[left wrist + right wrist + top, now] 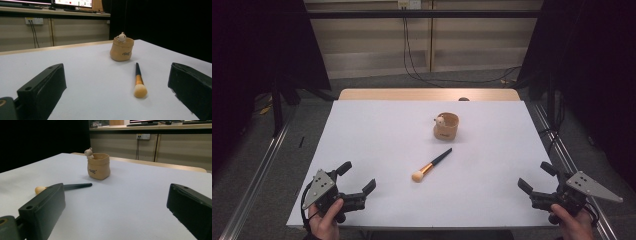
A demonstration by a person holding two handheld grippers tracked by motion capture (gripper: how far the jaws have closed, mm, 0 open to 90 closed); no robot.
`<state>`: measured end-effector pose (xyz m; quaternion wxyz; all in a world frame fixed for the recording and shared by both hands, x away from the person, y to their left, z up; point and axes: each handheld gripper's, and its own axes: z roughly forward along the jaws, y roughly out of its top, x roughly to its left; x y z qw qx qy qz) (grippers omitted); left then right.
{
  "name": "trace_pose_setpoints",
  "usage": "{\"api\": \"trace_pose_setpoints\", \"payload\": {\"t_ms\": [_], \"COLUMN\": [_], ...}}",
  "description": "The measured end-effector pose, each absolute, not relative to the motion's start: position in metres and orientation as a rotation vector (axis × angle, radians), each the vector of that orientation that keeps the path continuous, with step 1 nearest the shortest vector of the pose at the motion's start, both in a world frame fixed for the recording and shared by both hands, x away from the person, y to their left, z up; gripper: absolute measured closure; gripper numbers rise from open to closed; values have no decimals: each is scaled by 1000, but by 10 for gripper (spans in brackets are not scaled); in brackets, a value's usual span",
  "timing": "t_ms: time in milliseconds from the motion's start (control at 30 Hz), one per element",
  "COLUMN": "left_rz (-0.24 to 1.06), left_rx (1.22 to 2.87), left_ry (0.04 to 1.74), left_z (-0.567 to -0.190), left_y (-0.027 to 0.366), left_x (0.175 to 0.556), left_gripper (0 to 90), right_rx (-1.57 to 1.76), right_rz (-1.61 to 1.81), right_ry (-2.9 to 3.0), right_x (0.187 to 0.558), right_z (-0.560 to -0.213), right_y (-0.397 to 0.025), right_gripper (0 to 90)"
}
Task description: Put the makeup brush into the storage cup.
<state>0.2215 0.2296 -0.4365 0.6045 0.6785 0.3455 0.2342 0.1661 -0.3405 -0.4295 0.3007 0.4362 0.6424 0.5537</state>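
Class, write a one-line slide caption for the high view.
Two open grippers flank a makeup brush near a bear pot.

tan pot [446, 126], black-gold brush [432, 165], white table [377, 135]

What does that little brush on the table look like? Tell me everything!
The brush is a makeup brush with a black handle, a shiny copper-orange collar and a rounded, cream-coloured fluffy head. It lies flat on the white table, slanted, with its head toward the person and its handle tip pointing at the tan cup. It lies apart from the cup, and nothing but the table touches it.
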Motion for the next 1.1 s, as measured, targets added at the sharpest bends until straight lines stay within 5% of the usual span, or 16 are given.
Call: {"api": "trace_pose_setpoints", "payload": {"t_ms": [1100], "left_rz": [519], "left_rx": [1631], "left_ry": [774], "left_z": [-429], "left_y": [217], "left_x": [224], "left_gripper": [19], "right_rx": [1100], "right_rz": [1456], "right_ry": [1733], "right_x": [167], "right_z": [-429], "right_y": [-335], "right_gripper": [0]}}
